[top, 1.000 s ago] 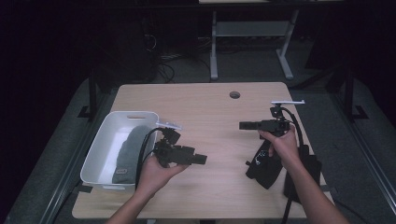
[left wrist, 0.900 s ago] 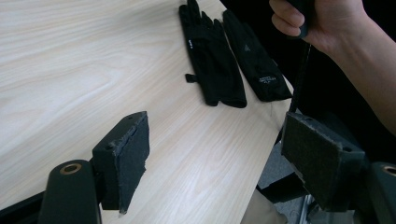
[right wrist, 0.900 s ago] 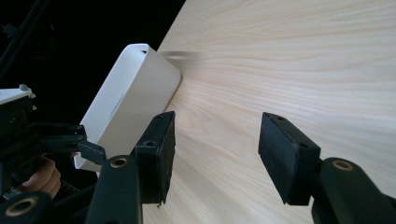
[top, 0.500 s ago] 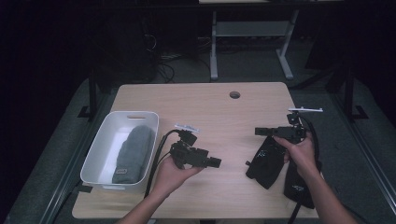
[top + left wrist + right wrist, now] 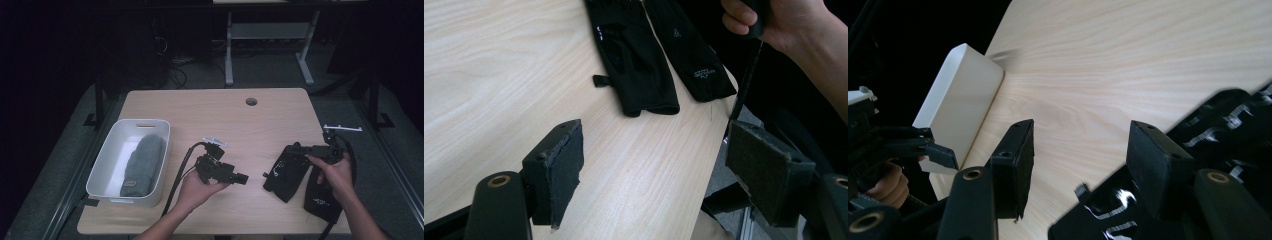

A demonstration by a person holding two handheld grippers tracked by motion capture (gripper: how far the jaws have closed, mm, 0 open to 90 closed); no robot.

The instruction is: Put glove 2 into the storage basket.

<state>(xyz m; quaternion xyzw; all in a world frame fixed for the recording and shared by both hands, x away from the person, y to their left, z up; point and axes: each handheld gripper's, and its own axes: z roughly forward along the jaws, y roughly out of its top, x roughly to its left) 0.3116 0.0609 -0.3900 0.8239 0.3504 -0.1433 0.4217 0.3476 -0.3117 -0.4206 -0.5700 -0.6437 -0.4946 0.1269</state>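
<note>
Right gripper jaws wide, empty, over black glove at table's 4 o'clock; should pinch cuff squarely. Left gripper jaws wide, empty.

A pale wood-grain table is seen, light beige with fine streaks. Two black gloves are laid on it, small white markings printed on them. A white tub is shown, a grey knitted hat inside. Both grippers, left and right, are black throughout, dark pads included.
</note>
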